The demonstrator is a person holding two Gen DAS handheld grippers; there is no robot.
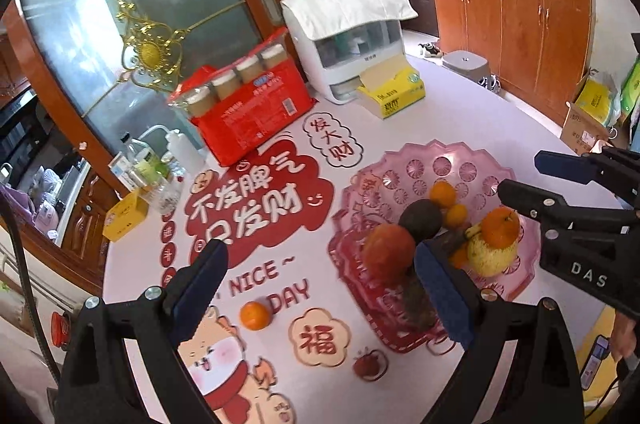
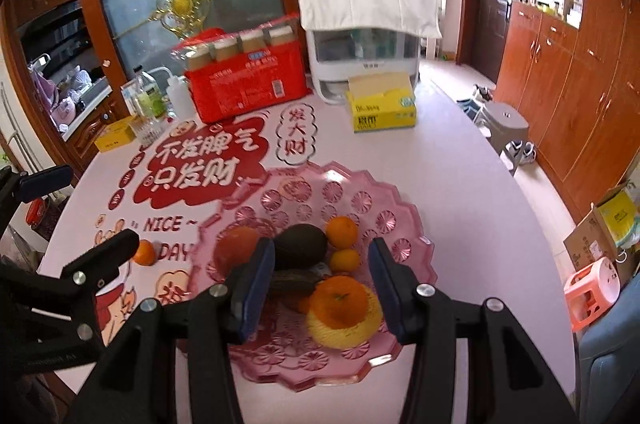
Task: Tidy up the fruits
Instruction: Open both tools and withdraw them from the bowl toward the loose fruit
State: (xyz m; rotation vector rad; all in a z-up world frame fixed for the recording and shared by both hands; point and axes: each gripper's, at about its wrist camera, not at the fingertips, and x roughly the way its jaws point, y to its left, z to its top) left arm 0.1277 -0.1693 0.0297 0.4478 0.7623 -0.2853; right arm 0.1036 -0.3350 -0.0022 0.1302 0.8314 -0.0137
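The loose mandarin (image 1: 255,315) lies alone on the table (image 1: 460,120), on the printed mat near the front-left edge, well apart from the pink fruit tray (image 1: 436,154) that holds the rest. In the left wrist view it sits low between the 2 fingers of the left hand-held gripper (image 1: 320,298), nearer the left finger, so it lies ahead of and below that tool. It is round, so no long axis matters for the approach. The left jaws stand wide apart with nothing between the pads. The right hand-held gripper (image 2: 322,294) hangs over the tray; its jaws are part-way apart and empty, with a large orange (image 2: 340,300) resting on a yellow fruit (image 2: 348,332) seen below the gap, not touched. Beside those lie a dark avocado (image 2: 300,246), 2 small mandarins, a reddish round fruit (image 2: 236,244) and a dark oblong piece (image 2: 294,284) pointing toward the tray's left rim. By my judgement the left hand is clearly the nearer one for the stray mandarin, and the move turns on dropping down and slightly left onto it.

The table is pale and glossy, oval at the far-right edge. Along the back edge stand a red drink pack (image 1: 248,104), a white appliance under a cloth (image 1: 352,36), a yellow tissue box (image 1: 394,90) and some bottles. Wooden cabinets line the room's right wall.
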